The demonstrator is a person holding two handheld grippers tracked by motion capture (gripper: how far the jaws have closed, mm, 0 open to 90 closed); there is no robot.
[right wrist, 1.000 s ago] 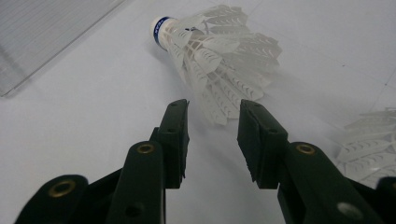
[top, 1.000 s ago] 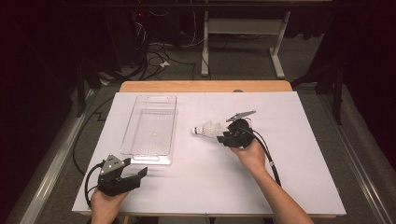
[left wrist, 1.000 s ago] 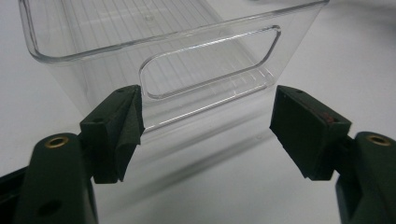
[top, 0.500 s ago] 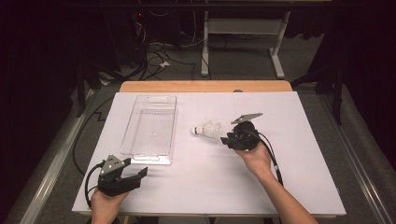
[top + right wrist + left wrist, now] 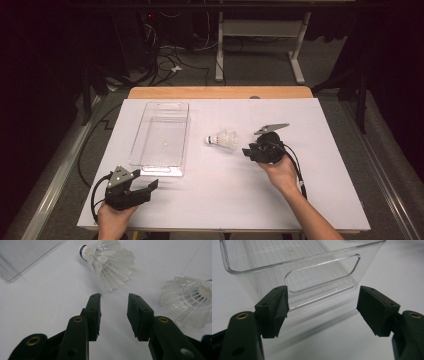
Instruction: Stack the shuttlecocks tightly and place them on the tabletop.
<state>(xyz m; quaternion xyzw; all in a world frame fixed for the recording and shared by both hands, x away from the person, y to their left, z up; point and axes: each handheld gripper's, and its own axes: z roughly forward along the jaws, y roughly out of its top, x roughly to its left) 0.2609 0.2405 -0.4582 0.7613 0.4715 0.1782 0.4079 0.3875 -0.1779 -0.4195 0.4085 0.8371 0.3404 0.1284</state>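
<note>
High view first: my right gripper (image 5: 248, 150) sits just beside the feathered end of a shuttlecock (image 5: 223, 141) lying on its side on the white table (image 5: 320, 200), jaws parted with nothing between them. My left gripper (image 5: 145, 186) rests near the front-left corner, close to the near end of the clear bin (image 5: 161, 134), which looks empty. I judge the step in hand to be picking up the shuttlecock, probably to drop it in the bin.

Left gripper view: my jaws stand wide apart, holding nothing, facing the bin's handle cutout (image 5: 322, 273).

Right gripper view: the shuttlecock (image 5: 110, 263) lies just ahead of my half-spread jaws, cork end pointing away toward the bin's edge (image 5: 22, 257). A second shuttlecock (image 5: 190, 300) lies close on the right. Next I must ease forward and close gently on the feathers; the second one could get nudged.
</note>
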